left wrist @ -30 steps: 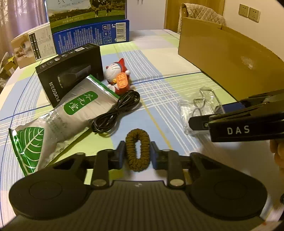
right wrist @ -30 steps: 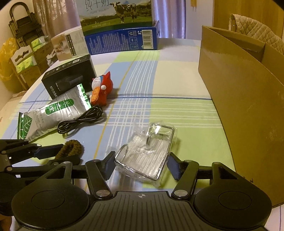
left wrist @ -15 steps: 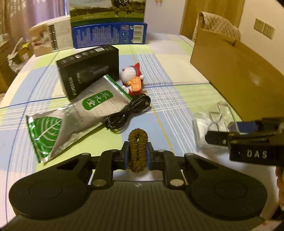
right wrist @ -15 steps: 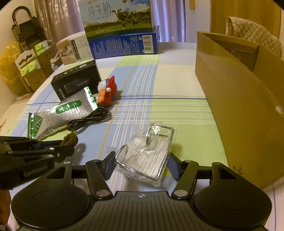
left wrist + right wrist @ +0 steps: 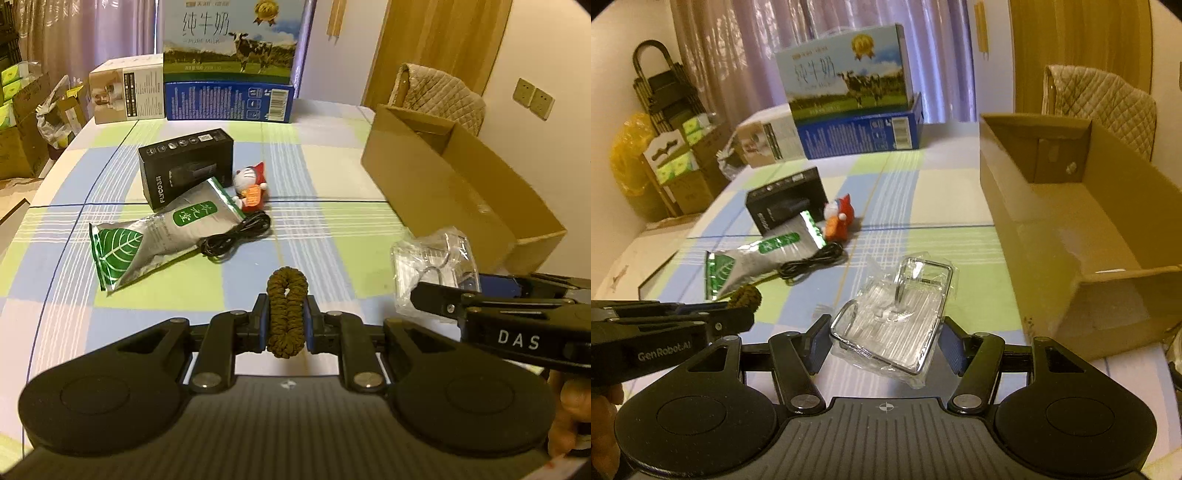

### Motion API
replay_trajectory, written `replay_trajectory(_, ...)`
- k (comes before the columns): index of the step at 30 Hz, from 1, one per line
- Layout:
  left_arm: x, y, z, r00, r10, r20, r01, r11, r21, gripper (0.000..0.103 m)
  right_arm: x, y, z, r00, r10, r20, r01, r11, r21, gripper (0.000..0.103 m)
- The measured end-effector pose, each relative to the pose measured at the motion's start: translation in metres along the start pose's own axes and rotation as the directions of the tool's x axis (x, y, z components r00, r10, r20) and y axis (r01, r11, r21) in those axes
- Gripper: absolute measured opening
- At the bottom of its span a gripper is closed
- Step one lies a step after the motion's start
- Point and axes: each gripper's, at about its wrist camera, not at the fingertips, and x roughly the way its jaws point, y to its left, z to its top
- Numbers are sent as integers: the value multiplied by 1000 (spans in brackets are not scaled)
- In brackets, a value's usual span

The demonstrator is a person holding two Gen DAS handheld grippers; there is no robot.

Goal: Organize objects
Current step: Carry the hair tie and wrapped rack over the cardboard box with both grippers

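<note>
My left gripper (image 5: 286, 325) is shut on a brown hair tie (image 5: 287, 314), which it holds upright above the checked tablecloth. In the right wrist view the left gripper (image 5: 731, 317) comes in from the left with the hair tie (image 5: 744, 297) at its tip. My right gripper (image 5: 882, 343) is shut on a plastic-wrapped metal wire rack (image 5: 897, 314), lifted off the table. From the left wrist view the rack (image 5: 432, 258) shows at the right gripper's tip (image 5: 461, 295). An open cardboard box (image 5: 1052, 240) stands to the right, its inside bare.
On the table's left lie a black product box (image 5: 184, 166), a red-and-white figurine (image 5: 251, 186), a silver-green pouch (image 5: 159, 236) and a coiled black cable (image 5: 236, 238). A milk carton (image 5: 229, 59) and a small box (image 5: 127, 92) stand at the far edge. A padded chair (image 5: 439, 92) is behind the cardboard box.
Both grippers have risen from the table with the hair tie and the wrapped rack still held. The cardboard box's inside has come into view.
</note>
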Motion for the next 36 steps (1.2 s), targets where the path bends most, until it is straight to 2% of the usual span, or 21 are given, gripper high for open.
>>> replay_trajectory(11,-44,-25,-15,1000,-3,22,3,1000,4,15,-53,-1,-12,999,2,35,-1,1000,-17,58)
replay_trajectory(20,-57,-45,-12,998,-36,42,34,999,29,15,-80,-14,-16,997,-29,69,32,999,-32,58)
replay_trajectory(28,-53,-86,5,993,-108,48,103,991,90,15,-105,-50,-9,991,-86,103,86,996,0,58)
replay_trajectory(36,-38,-138,34,979,-197,53,188,971,150,15,-129,-106,12,971,-179,156,174,984,48,58)
